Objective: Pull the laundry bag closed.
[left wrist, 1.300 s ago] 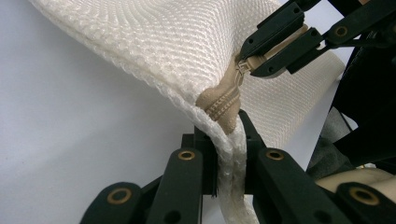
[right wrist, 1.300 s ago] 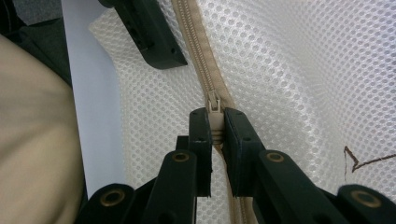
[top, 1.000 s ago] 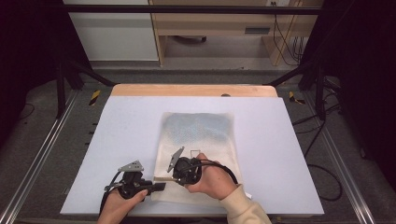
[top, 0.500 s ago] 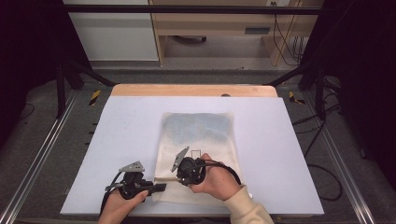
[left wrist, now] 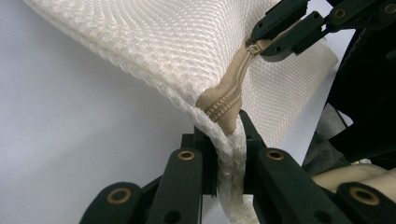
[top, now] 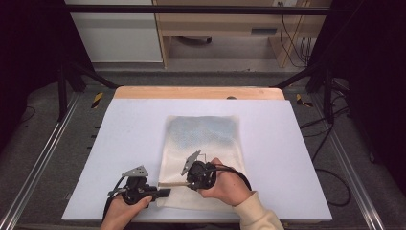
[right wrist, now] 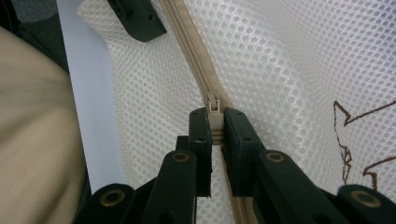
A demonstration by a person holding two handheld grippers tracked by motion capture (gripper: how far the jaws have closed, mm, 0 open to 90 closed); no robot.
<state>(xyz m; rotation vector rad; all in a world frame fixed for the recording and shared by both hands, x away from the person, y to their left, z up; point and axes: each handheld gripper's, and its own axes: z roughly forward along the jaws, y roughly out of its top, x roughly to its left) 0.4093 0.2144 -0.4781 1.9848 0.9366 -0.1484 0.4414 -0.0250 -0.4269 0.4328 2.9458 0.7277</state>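
While the left hand-held gripper (left wrist: 223, 151) stays clenched on the near-left corner of the mesh bag (top: 203, 143) on the bench (top: 129, 129), the right hand-held gripper (right wrist: 215, 126), pinching the zipper pull (right wrist: 214, 108), has moved slightly right. No readable writing; brown embroidery (right wrist: 359, 140).

Black left gripper (top: 163, 193) and right gripper (top: 187, 180): brass-ringed screws, grey three-cornered plates, black cables; beige sleeve (top: 256, 215).
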